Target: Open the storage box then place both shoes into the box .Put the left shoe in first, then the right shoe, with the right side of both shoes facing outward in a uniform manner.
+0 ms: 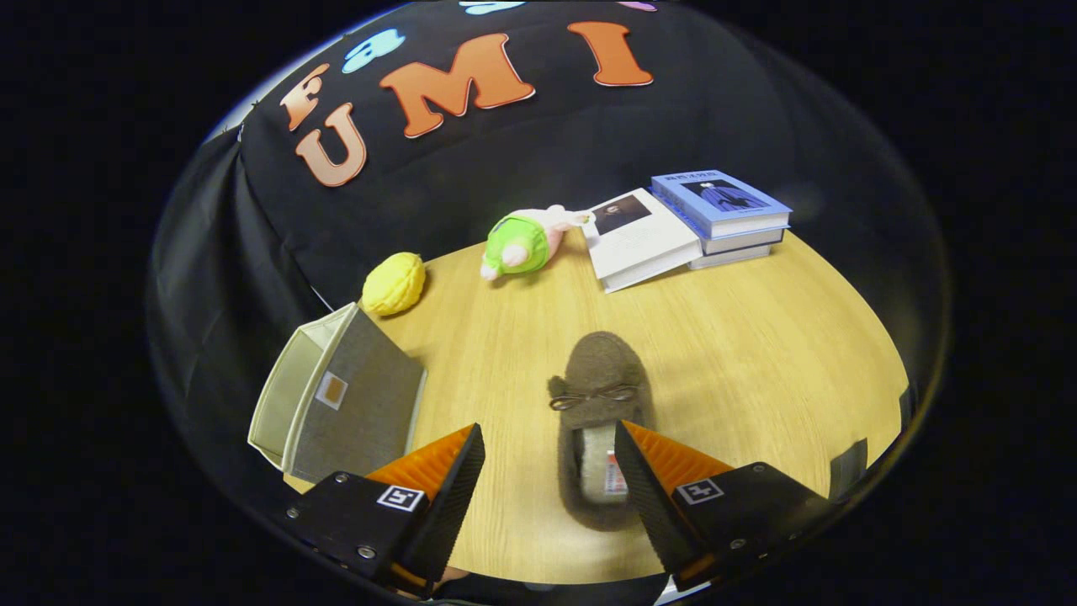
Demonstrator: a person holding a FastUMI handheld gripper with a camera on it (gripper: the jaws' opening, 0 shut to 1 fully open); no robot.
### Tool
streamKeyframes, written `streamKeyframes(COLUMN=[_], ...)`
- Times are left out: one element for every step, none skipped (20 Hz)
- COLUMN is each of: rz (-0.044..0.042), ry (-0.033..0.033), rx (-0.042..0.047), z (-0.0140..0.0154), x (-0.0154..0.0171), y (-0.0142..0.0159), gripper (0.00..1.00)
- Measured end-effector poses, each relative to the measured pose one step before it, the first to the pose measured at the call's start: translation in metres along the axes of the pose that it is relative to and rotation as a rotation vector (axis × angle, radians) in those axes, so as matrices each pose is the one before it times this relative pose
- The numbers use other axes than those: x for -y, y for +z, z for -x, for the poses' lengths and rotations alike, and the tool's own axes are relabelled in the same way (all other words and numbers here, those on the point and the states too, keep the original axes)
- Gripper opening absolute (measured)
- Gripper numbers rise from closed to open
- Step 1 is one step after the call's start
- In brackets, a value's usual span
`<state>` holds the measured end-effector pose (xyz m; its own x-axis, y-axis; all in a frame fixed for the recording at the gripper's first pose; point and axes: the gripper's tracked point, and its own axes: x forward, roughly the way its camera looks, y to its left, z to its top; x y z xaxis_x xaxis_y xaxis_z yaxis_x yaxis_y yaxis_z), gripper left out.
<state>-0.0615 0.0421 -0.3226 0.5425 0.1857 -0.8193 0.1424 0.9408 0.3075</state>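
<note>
1. So, the tool (549, 450) is hanging over the wooden table (757, 353) with its two fingers spread wide apart, and it has hold of nothing.
2. One shoe (599, 396), a fuzzy brown slipper with a little bow on top, lies flat on the table with its toe pointing away. Its heel end sits in the gap between the fingers, closer to the right finger (639, 480), which overlaps its edge in the view (whether it's actually touching, I can't tell). The left finger (454, 484) is well clear of it.
3. You can see the pale lining inside the shoe, plus a small tag in there.
4. The storage box (341, 400) is off to the left of the left finger, at the table's edge. It's a grey fabric box with a light inner lining and a small patch on the grey side. It looks tipped so that its open mouth faces away to the left, and I can't see much inside.
5. Beyond the box there's a yellow bumpy ball-ish thing (394, 283) near the back wall.
6. Further along the back is a plush toy (526, 241) in green and pink, lying on its side.
7. Just beside the toy is a white book (639, 244), leaning against a stack of books (724, 215) with a blue one on top.
</note>
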Motion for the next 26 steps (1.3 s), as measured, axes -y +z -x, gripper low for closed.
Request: streamKeyframes(rz=[0.00390,0.00248,-0.00356,-0.00071,-0.00185,-0.00250,-0.00813,-0.00781,-0.00368,0.00277,0.01241,0.00743,0.00719,-0.00075,-0.00499,-0.00979,-0.00853,-0.01372,-0.01502,-0.01719,-0.01378,-0.01184,-0.00186,-0.00220,-0.00732,-0.01225], ry=[-0.01494,-0.01505,-0.01373,-0.00923,-0.00839,-0.00407,-0.00278,-0.00216,-0.00385,-0.01200,-0.01152,-0.01714,-0.01124,-0.01115,-0.00443,-0.00449,-0.00057,0.00703,0.01614,0.00486,0.01018,-0.00030,-0.00513,-0.00565,-0.00623,-0.00674], rx=[-0.00465,-0.00640,-0.00672,-0.00453,-0.00535,-0.00594,-0.00569,-0.01029,-0.01085,0.00507,0.00633,0.01135,0.00855,0.00756,-0.00662,-0.00814,-0.00393,-0.00247,-0.00107,0.00043,-0.00239,0.00216,0.01057,0.01226,0.01258,0.00983], z=[-0.00202,-0.00377,-0.00456,-0.00514,-0.00513,-0.00453,-0.00558,-0.00570,-0.00658,-0.00434,-0.00508,-0.00491,-0.00404,-0.00484,-0.00347,-0.00308,-0.00378,-0.00040,-0.00122,-0.00115,-0.00127,-0.00094,-0.00028,-0.00113,-0.00070,-0.00064], x=[0.01049,0.00937,0.00834,0.00631,0.00561,0.00269,0.00271,0.00171,0.00174,0.00238,0.00288,0.00261,0.00201,0.00174,0.00063,0.00066,0.00081,0.00012,-0.00303,-0.00050,-0.00190,-0.00115,0.00103,-0.00013,0.00113,0.00053], y=[-0.00368,-0.00439,-0.00338,-0.00257,-0.00254,-0.00325,-0.00243,-0.00423,-0.00382,-0.00060,0.00054,0.00219,0.00133,0.00116,-0.00153,-0.00292,-0.00152,-0.00128,-0.00091,-0.00008,-0.00063,-0.00151,0.00084,0.00028,0.00098,0.00014], gripper=[0.92,0.92,0.91,0.90,0.89,0.87,0.85,0.83,0.80,0.75,0.72,0.68,0.66,0.61,0.59,0.54,0.52,0.47,0.45,0.40,0.38,0.33,0.27,0.23,0.21,0.18])
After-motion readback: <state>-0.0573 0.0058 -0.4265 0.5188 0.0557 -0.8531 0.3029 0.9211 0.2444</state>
